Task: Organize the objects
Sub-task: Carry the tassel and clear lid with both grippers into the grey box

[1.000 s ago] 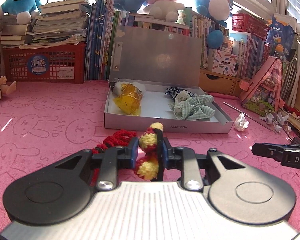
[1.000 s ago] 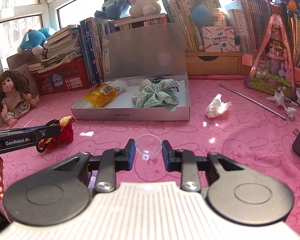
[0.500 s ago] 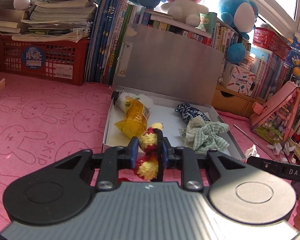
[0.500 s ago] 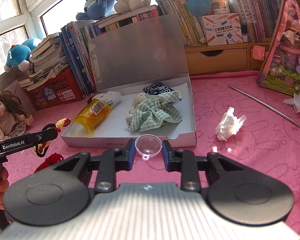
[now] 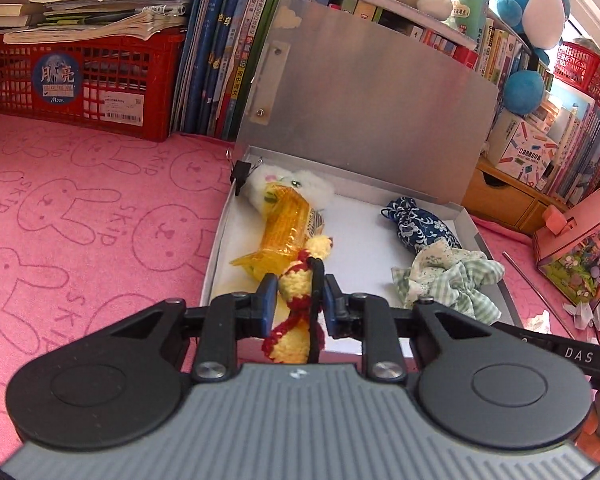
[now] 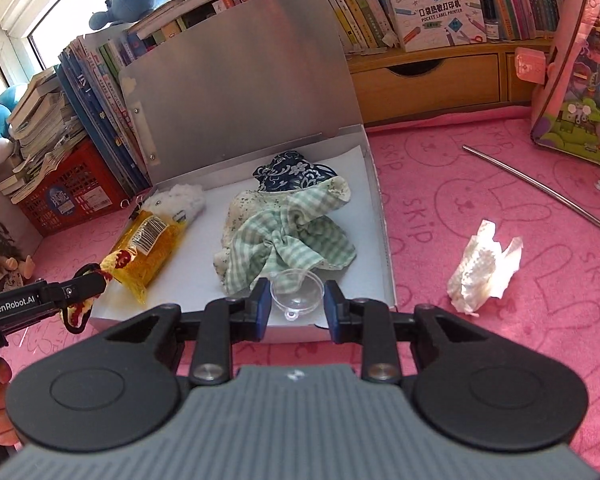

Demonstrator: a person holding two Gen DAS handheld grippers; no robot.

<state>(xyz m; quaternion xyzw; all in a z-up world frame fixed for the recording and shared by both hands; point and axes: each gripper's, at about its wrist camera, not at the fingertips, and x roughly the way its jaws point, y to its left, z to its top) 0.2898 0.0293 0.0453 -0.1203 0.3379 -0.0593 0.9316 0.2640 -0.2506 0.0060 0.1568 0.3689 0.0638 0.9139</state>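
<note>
Left wrist view showed left gripper (image 5: 296, 306) clamped mid-body on soft, light crochet toy (image 5: 296, 312); right gripper (image 6: 296, 306) pinched probably brittle clear cup (image 6: 297, 294).

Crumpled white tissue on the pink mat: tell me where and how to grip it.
Pinch the crumpled white tissue across its raised middle ridge, coming from above. It lies loose and low on the pink mat, with nothing beside it, so the top folds likely give the best hold.
</note>
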